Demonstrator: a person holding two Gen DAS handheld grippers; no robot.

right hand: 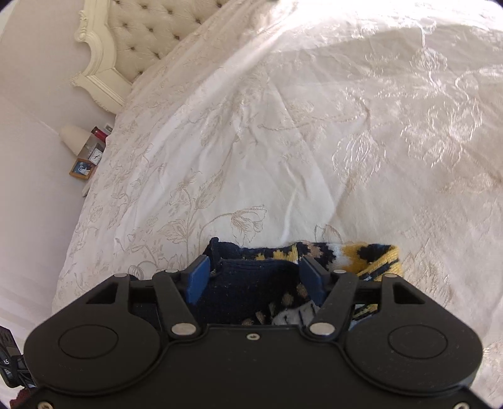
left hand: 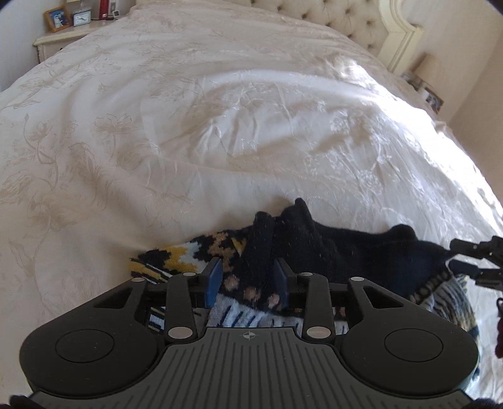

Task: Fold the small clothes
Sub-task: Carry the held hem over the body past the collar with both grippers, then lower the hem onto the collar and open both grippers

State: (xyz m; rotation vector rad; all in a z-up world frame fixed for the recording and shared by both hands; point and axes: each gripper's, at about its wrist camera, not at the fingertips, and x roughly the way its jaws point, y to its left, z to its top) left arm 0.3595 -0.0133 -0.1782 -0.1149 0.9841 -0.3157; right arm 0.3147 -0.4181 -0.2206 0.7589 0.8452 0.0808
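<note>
**Sock pair between both grippers on bed**

Sock (left hand: 314, 248), navy knit with yellow, white and tan pattern, lies bunched on cream floral bedspread (left hand: 220, 126), near its front edge. Left gripper (left hand: 248, 280) jaws spread, blue pads either side of the patterned cuff area, fabric between them but not pinched. Right gripper (right hand: 256, 280) jaws also spread, navy fabric sitting in the gap. Right gripper tips show at the left view's right edge, just beside the sock. Tufted headboard (right hand: 147, 28) and nightstand (left hand: 59, 36) behind.
</note>
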